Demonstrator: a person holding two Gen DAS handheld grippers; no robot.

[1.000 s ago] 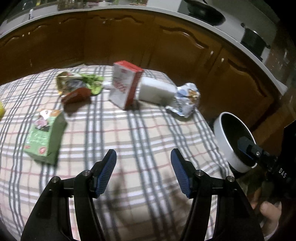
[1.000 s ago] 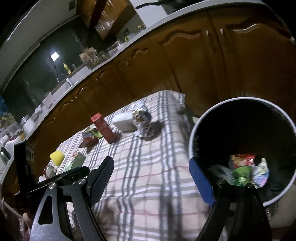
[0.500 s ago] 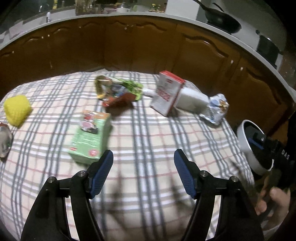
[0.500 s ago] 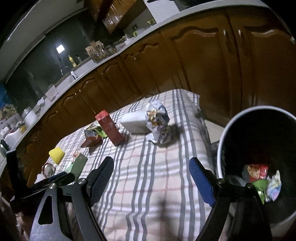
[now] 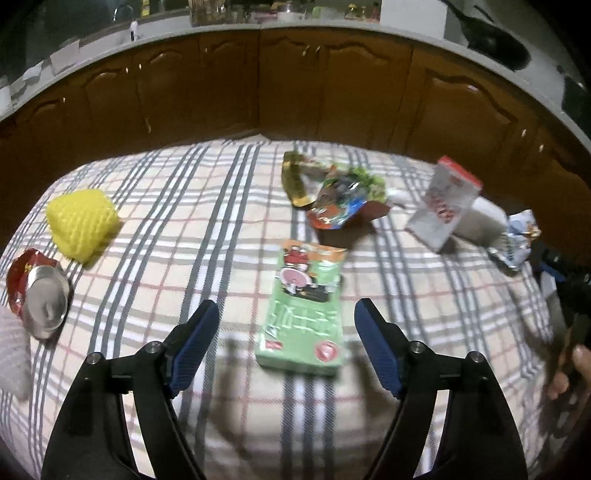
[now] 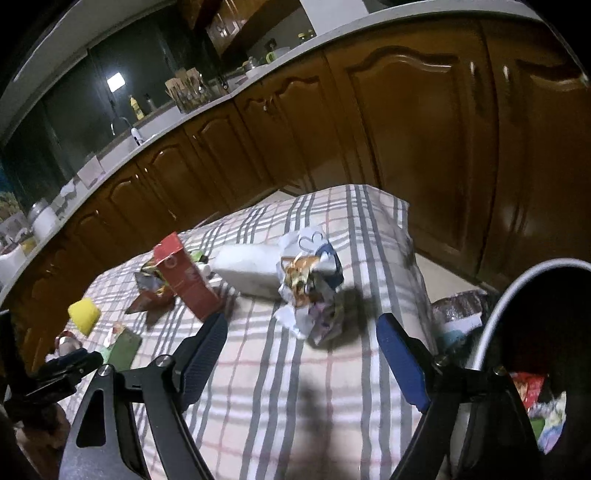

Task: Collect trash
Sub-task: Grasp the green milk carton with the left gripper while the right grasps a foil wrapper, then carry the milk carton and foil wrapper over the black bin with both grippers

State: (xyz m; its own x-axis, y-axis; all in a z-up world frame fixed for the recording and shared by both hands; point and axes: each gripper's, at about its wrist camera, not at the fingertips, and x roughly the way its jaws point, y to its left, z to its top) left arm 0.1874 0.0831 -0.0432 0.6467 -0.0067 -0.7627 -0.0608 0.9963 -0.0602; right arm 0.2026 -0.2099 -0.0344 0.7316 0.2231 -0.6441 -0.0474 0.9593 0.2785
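Checked tablecloth (image 5: 155, 236) covers table; cabinet fronts (image 5: 295, 81) run behind it, countertop (image 5: 332, 35) above them. Left wrist view: flat carton (image 5: 306, 306) lies near centre, between left gripper (image 5: 286, 338) fingers in line of sight. Torn wrappers (image 5: 332, 195) lie beyond carton. Foam net (image 5: 83, 219) far left; can (image 5: 40, 291) nearer, at left edge. Upright box (image 5: 447, 205) at right leans against white pack (image 5: 484, 221); crumpled wrapper (image 5: 521, 236) right of that. Right wrist view: bin (image 6: 517, 295) stands off table's right edge, trash inside
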